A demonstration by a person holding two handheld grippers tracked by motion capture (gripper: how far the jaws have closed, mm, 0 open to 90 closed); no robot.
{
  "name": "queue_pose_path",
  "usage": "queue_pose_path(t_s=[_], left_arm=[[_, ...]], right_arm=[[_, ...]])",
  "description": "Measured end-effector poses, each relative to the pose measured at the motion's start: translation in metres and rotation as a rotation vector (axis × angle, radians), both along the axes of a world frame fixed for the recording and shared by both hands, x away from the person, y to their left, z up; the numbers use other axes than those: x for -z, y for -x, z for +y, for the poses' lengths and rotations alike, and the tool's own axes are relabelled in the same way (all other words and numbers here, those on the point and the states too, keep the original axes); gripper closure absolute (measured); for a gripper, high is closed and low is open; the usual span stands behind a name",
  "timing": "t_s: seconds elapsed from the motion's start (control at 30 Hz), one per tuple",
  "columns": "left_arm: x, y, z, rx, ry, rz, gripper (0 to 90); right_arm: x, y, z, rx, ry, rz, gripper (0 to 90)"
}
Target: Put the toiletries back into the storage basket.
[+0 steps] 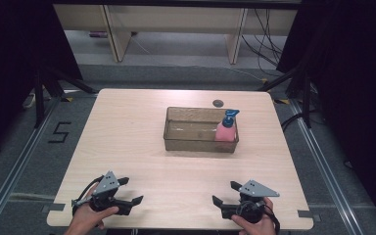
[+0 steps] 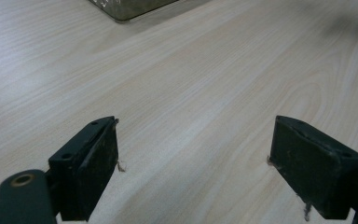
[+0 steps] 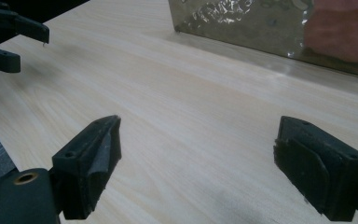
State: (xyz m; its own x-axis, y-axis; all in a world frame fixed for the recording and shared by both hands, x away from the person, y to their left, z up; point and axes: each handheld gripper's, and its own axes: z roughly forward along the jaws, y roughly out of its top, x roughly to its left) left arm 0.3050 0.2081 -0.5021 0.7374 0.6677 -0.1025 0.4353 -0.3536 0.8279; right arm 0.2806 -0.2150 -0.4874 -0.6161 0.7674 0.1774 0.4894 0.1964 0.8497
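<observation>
Probably light and slick, being a pink plastic pump bottle point(image 1: 225, 131) with a blue dispenser head, standing upright in the right end of a clear bin point(image 1: 191, 145) mid-worktop point(image 1: 127, 137), well apart from both claws. Best taken across the stiff lower body rather than the thin pump neck, with care for tipping against the bin wall. Left claw point(image 1: 131, 190) and right claw point(image 1: 223, 192) both spread wide, holding nothing, low near the front edge.
</observation>
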Motion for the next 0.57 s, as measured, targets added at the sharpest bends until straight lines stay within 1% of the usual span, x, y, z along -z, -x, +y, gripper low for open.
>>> queue_pose_path(t_s=[0.03,0.07,0.1,0.13,0.2,0.23,0.27,0.3,0.33,0.37,0.4,0.43,0.47,0.53,0.57], left_arm=[[-0.0001,0.0005,-0.0003,-0.006,-0.005,0.001,14.7],[0.0003,0.0004,-0.0005,0.000,-0.004,0.002,14.7],[0.0004,0.0003,-0.0006,0.003,-0.003,0.002,14.7],[0.0004,0.0003,-0.0007,0.005,-0.004,0.005,14.7],[0.0010,0.0001,-0.0009,0.008,-0.004,0.006,14.7],[0.0018,0.0004,-0.0024,0.002,0.011,0.010,14.7],[0.0021,-0.0007,-0.0009,0.011,-0.021,0.003,14.7],[0.0024,0.0008,-0.0030,0.008,-0.003,0.012,14.7],[0.0030,0.0001,-0.0025,0.016,-0.015,0.007,14.7],[0.0028,0.0002,-0.0025,0.018,-0.021,0.010,14.7],[0.0037,0.0008,-0.0041,0.012,0.002,0.009,14.7],[0.0032,-0.0003,-0.0022,0.021,-0.029,0.003,14.7],[0.0032,-0.0001,-0.0022,0.021,-0.029,0.004,14.7],[0.0031,0.0007,-0.0029,0.018,-0.022,0.010,14.7],[0.0035,0.0004,-0.0029,0.020,-0.022,0.006,14.7]], right_arm=[[0.0008,-0.0016,-0.0010,-0.005,0.021,-0.022,15.4],[0.0008,-0.0003,-0.0006,-0.010,0.018,0.004,15.5],[0.0012,0.0002,-0.0002,-0.007,0.018,0.007,15.5],[0.0011,-0.0004,-0.0018,-0.007,0.045,-0.017,15.5],[0.0010,0.0000,-0.0016,-0.008,0.044,-0.018,15.4],[0.0012,0.0001,-0.0012,-0.006,0.044,-0.017,15.5],[0.0016,0.0002,-0.0008,-0.009,0.045,-0.013,15.5],[0.0024,0.0005,0.0008,-0.014,0.023,0.005,15.5],[0.0027,0.0000,0.0006,-0.020,0.041,0.004,15.5],[0.0023,0.0004,0.0005,-0.019,0.051,0.009,15.5],[0.0023,0.0006,0.0008,-0.019,0.053,0.014,15.5],[0.0024,0.0005,0.0008,-0.016,0.060,0.003,15.5],[0.0028,0.0005,0.0014,-0.023,0.051,0.012,15.5],[0.0031,0.0000,0.0011,-0.026,0.051,0.009,15.5],[0.0031,0.0000,0.0011,-0.025,0.050,0.009,15.5]])
